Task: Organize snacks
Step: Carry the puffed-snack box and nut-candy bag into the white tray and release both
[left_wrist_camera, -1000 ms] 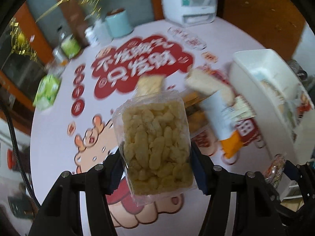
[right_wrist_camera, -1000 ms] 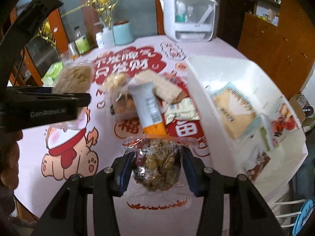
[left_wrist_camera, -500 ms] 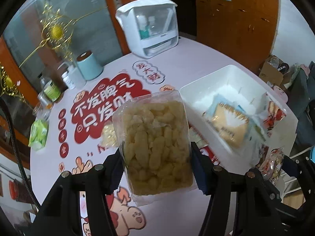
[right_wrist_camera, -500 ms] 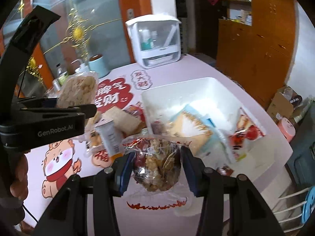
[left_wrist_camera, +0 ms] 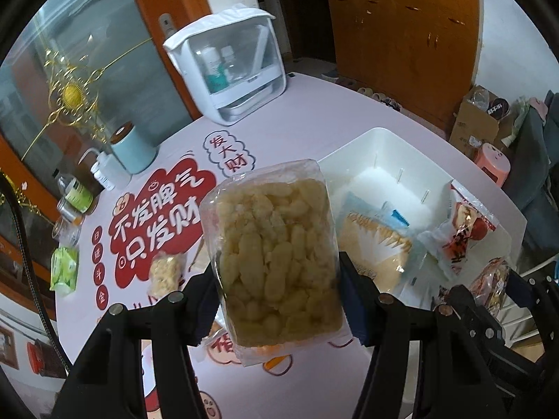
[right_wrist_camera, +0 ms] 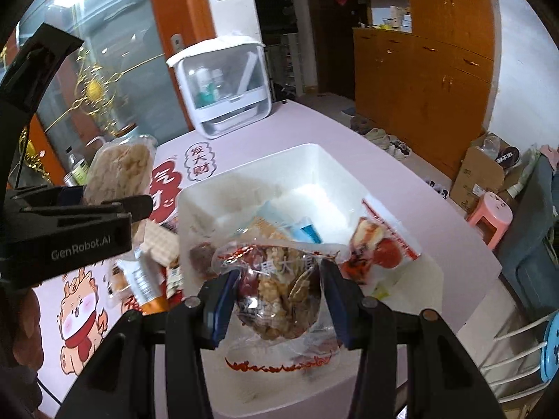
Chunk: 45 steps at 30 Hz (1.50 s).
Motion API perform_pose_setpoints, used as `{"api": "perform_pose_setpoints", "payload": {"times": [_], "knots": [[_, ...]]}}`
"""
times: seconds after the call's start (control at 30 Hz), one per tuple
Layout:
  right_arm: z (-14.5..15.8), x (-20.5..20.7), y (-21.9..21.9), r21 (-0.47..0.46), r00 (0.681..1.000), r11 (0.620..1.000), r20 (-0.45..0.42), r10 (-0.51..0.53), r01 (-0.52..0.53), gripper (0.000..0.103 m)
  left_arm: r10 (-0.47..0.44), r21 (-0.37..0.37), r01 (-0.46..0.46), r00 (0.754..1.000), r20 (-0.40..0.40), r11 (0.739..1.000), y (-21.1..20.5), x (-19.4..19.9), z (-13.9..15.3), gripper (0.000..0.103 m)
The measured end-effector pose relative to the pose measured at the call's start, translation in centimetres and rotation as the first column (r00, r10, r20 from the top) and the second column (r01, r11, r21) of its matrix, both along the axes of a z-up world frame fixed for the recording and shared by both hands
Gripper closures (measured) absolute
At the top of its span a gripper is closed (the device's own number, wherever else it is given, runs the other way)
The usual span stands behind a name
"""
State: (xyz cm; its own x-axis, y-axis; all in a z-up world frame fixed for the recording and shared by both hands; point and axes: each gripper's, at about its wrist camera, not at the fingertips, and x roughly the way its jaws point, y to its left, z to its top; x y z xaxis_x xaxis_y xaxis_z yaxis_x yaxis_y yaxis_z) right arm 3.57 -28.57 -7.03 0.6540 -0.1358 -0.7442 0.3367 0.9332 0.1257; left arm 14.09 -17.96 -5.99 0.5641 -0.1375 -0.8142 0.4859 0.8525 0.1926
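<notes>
My left gripper (left_wrist_camera: pixel 279 300) is shut on a clear bag of pale puffed snacks (left_wrist_camera: pixel 276 255), held above the table left of the white bin (left_wrist_camera: pixel 377 139). My right gripper (right_wrist_camera: pixel 279 300) is shut on a clear bag of mixed nut snacks (right_wrist_camera: pixel 276 296), held over the near part of the white bin (right_wrist_camera: pixel 314 155). The bin holds a tan cracker pack (left_wrist_camera: pixel 374 248), a red-and-white packet (right_wrist_camera: pixel 380 244) and other packets. The left gripper with its bag (right_wrist_camera: pixel 118 174) shows in the right wrist view.
More snacks lie on the table left of the bin: a small puffed-snack pack (left_wrist_camera: pixel 164 272), a white-and-orange tube (right_wrist_camera: pixel 145 286), a wafer pack (right_wrist_camera: pixel 160 244). A white cosmetics case (left_wrist_camera: pixel 227 66), a teal canister (left_wrist_camera: pixel 134 150) and bottles (left_wrist_camera: pixel 75 195) stand at the back. A pink stool (right_wrist_camera: pixel 489 216) stands on the floor.
Both grippers have lifted and swung right toward the white bin with their bags. The right gripper's bag now hangs over the bin.
</notes>
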Motion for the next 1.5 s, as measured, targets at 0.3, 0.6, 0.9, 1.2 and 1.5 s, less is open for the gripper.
{"api": "perform_pose_setpoints", "payload": {"times": [0.3,0.6,0.9,1.2,1.5], "knots": [[0.0,1.3,-3.1,-0.013,1.0,1.0,0.01,-0.009,0.009,0.055,-0.007,0.023,0.007,1.0,-0.001,1.0,-4.0,1.0,-0.5,0.043],[-1.8,2.8,-4.5,-0.01,0.999,1.0,-0.042,0.009,-0.01,0.055,0.033,0.047,-0.032,0.999,-0.036,0.998,-5.8,2.6,-2.3,0.043],[-3.6,3.9,-4.9,0.01,0.994,0.999,-0.102,0.044,-0.044,0.051,0.055,0.073,-0.05,0.996,-0.063,0.996,-6.5,3.7,-4.0,0.043],[-3.1,3.8,-4.4,-0.009,0.995,0.997,-0.065,0.073,-0.074,0.028,0.046,0.048,-0.044,0.998,-0.04,0.998,-6.5,3.7,-3.3,0.011],[-2.7,3.5,-3.4,0.0,0.994,0.996,-0.057,0.09,-0.09,0.028,0.064,0.04,-0.062,0.997,-0.045,0.997,-5.7,3.4,-2.7,0.011]]}}
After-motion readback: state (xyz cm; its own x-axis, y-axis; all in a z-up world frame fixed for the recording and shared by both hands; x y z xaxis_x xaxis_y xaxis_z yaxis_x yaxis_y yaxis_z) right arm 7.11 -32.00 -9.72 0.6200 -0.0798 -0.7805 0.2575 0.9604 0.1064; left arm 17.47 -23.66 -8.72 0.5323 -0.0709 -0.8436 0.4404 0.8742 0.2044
